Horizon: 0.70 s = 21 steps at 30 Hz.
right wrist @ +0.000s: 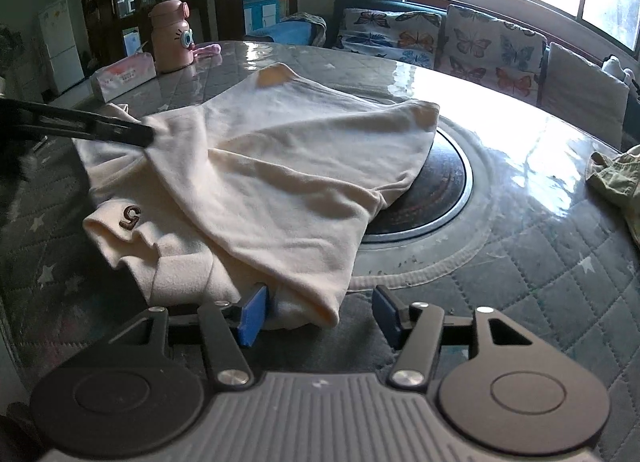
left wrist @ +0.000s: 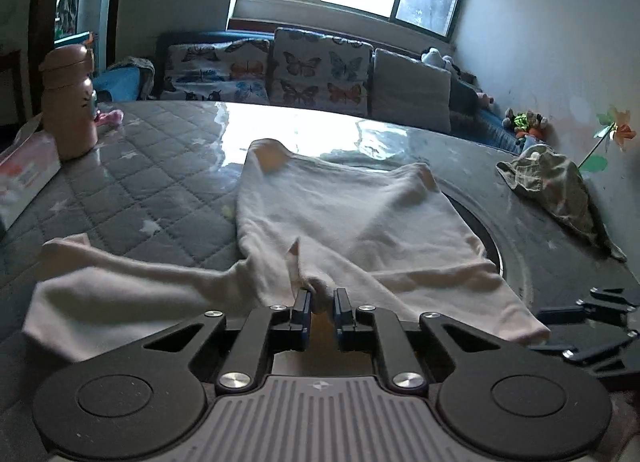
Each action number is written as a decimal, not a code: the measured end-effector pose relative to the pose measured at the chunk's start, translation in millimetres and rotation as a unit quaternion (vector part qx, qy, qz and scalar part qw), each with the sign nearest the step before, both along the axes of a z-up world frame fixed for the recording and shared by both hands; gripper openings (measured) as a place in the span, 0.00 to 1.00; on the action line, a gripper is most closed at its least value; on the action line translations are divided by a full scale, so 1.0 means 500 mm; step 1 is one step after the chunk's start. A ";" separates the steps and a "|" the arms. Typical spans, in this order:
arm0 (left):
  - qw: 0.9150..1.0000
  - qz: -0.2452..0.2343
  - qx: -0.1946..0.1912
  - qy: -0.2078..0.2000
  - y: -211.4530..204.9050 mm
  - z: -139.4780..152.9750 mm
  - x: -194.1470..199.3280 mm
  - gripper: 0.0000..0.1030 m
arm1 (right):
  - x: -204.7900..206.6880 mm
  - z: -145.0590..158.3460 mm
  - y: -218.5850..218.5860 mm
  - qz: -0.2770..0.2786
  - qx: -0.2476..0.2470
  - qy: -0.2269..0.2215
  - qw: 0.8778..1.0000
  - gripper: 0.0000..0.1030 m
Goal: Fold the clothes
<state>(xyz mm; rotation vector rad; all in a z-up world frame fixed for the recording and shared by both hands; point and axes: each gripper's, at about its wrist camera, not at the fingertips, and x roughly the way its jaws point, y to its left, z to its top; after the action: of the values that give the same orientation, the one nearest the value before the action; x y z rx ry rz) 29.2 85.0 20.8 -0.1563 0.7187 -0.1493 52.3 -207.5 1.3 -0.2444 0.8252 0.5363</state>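
1. Left gripper (left wrist: 322, 300) pinched on a bunched fold of the cream shirt (left wrist: 352, 213); right gripper (right wrist: 316, 316) half open astride its near corner, pads not pressing.
2. Mid-fold, seemingly: shirt spread over the quilted table (right wrist: 540, 262).
3. Next, probably: close right, carry both edges across.

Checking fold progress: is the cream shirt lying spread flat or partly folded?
Partly folded: the cream shirt has one layer doubled over another, its sleeve poking out beneath.
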 end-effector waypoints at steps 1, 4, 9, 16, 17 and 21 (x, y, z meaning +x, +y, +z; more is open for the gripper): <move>1.000 -0.001 0.006 0.008 0.001 0.000 -0.004 0.13 | 0.000 0.000 0.000 0.000 0.000 0.000 1.000 0.57; 0.999 -0.003 0.025 0.026 0.004 -0.006 -0.014 0.19 | 0.000 0.001 0.000 0.001 -0.002 -0.001 1.000 0.58; 0.999 0.001 0.039 0.023 0.010 -0.003 -0.026 0.38 | -0.005 0.012 -0.002 0.009 -0.001 -0.003 1.000 0.58; 0.999 0.001 0.041 -0.004 0.011 0.017 -0.025 0.42 | 0.001 0.035 -0.003 0.009 0.019 -0.015 1.000 0.56; 0.999 -0.001 0.039 -0.004 0.009 0.015 -0.022 0.41 | 0.005 0.036 0.000 0.009 0.022 -0.017 1.000 0.55; 1.000 -0.013 0.026 -0.005 -0.005 0.002 -0.009 0.40 | 0.023 0.037 0.014 0.006 0.037 -0.020 0.999 0.54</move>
<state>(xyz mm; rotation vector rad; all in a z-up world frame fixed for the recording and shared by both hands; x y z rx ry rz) 24.6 82.4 22.0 -0.0971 0.7132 -0.1558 63.7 -200.7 19.5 -0.1919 0.7645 0.5711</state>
